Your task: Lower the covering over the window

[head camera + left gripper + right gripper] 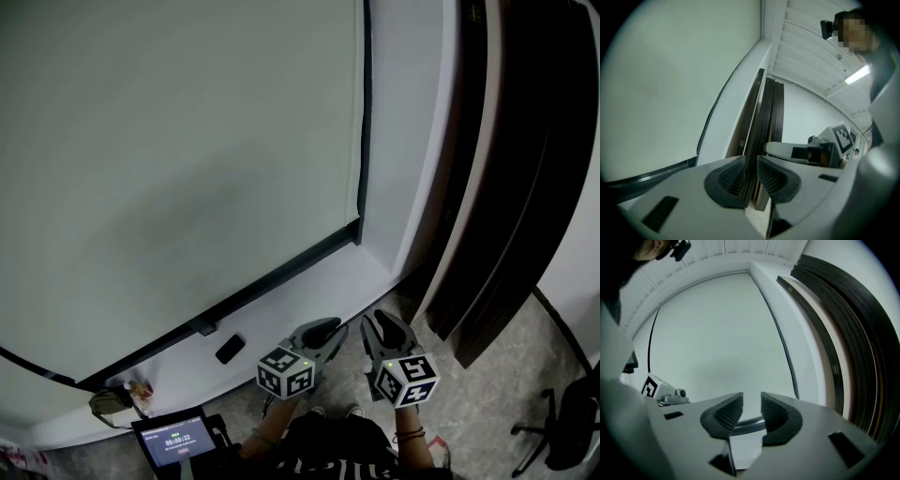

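**Blind looks down: both grippers free, only a final seat of the bar is left**

The pale roller blind (178,122) covers nearly the whole window. Its dark bottom bar (239,298) runs just above the white window sill (319,281), near it, but contact can't be confirmed. A dark side rail (364,112) edges the blind on the right.

The left gripper (330,326) and right gripper (373,324) sit low by the person's body, well apart from the blind. In the left gripper view the left gripper (751,176) has its jaws parted with nothing between the pads, and only the dark door panels (768,112) show far behind the gap. In the right gripper view the right gripper (751,411) is likewise parted and empty, with the bottom bar (749,422) visible beyond it.

Judgement: lowering is essentially done. If a last bit is needed:
- Take the bar near its middle, around the small dark tab (203,327), not at a corner, so the bar drops level.
- Pinch the bar itself, since the fabric would likely crease or slip.
- Pull straight down along the rail, slowly, and stop at the sill.
- Watch the small black object (230,349) on the sill and keep the jaws clear of it.

A lit screen device (172,438) sits at lower left and isn't involved.
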A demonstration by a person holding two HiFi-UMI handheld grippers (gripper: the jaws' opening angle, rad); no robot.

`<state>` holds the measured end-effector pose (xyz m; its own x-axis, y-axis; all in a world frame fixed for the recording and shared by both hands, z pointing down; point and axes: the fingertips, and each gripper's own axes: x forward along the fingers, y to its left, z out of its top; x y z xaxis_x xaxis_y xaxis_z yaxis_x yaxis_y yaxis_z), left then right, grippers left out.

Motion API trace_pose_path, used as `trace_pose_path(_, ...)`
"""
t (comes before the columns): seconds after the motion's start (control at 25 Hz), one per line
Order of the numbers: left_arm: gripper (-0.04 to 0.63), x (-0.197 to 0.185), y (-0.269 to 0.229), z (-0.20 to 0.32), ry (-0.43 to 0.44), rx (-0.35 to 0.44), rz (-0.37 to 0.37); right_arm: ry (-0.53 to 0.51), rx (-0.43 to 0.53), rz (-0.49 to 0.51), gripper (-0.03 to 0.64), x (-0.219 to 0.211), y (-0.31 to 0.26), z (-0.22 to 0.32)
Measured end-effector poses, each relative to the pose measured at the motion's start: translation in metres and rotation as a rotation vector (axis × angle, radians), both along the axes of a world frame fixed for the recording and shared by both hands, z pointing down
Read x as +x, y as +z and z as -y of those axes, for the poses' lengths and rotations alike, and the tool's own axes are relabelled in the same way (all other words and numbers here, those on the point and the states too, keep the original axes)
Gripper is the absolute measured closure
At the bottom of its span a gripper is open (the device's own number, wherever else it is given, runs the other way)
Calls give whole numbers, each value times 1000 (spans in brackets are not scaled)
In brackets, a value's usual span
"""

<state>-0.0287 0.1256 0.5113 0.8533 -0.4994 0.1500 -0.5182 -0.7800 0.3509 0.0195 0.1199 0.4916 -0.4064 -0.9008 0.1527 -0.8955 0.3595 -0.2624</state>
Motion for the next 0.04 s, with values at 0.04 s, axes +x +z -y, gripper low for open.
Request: trace_pose_path(0.04,525,-15,-2,-3,1,0,4,2,4,-4,499,-15,-4,-3)
